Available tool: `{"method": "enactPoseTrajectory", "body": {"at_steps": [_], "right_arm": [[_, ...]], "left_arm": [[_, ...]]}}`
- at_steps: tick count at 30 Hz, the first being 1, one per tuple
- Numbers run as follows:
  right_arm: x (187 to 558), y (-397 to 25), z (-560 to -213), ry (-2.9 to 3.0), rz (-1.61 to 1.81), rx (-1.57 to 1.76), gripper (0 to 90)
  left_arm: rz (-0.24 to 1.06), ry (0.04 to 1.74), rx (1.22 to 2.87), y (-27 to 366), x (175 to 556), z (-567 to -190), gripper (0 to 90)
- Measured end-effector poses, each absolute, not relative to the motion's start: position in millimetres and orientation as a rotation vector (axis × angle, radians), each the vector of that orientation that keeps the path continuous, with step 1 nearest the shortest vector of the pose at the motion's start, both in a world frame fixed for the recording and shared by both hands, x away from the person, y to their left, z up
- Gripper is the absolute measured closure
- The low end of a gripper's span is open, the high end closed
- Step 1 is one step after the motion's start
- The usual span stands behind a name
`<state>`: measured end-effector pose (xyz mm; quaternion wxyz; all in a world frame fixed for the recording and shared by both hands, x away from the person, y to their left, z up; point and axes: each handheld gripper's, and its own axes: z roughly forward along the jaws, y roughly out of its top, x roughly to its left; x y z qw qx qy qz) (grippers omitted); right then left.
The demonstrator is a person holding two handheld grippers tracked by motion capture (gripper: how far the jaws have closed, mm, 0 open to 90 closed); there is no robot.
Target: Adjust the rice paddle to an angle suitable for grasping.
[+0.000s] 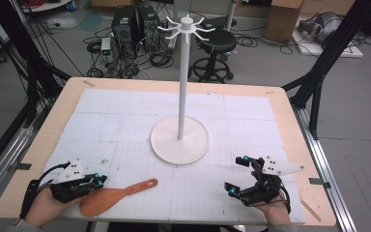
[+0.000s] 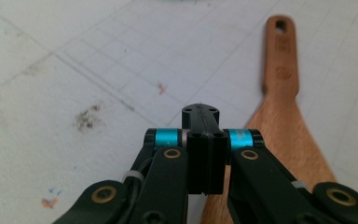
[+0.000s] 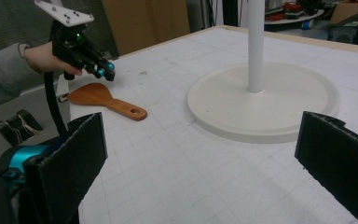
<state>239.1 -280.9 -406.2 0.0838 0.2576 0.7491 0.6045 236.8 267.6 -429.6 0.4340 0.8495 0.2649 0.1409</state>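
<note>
A wooden rice paddle [image 1: 111, 195] lies flat near the table's front left, its handle pointing right toward the centre. My left gripper [image 1: 99, 181] hovers just left of the paddle's blade with its jaws pressed together and nothing between them. In the left gripper view the shut gripper [image 2: 200, 114] points at the mat, and the paddle [image 2: 284, 116] lies just to its right. My right gripper [image 1: 236, 175] stands wide open at the front right, holding nothing. In the right gripper view its pads [image 3: 74, 154] frame the paddle [image 3: 102, 99] and the left gripper [image 3: 103, 70] farther off.
A tall white hook stand [image 1: 182, 82] rises from a round base [image 1: 193, 147] at the table's centre, with radial hooks at the top [image 1: 187, 26]. The base [image 3: 279, 121] lies just ahead of the right gripper. A gridded white mat [image 1: 106, 111] covers the wooden table.
</note>
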Motion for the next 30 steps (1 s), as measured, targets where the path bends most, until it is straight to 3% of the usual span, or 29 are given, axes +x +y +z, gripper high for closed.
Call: {"method": "enactPoseTrajectory", "body": {"at_steps": [10, 20, 30], "right_arm": [[238, -280, -406, 2.243, 1.793, 0.771, 1.1], [237, -280, -406, 2.242, 1.792, 0.767, 1.1], [237, -281, -406, 2.237, 1.794, 0.763, 1.1]], "left_arm": [[0.297, 0.53, 2.098, 258, 234, -413, 77.3], [0.265, 0.38, 2.141, 232, 232, -408, 45.2], [0.178, 0.386, 2.163, 211, 232, -407, 17.3]]}}
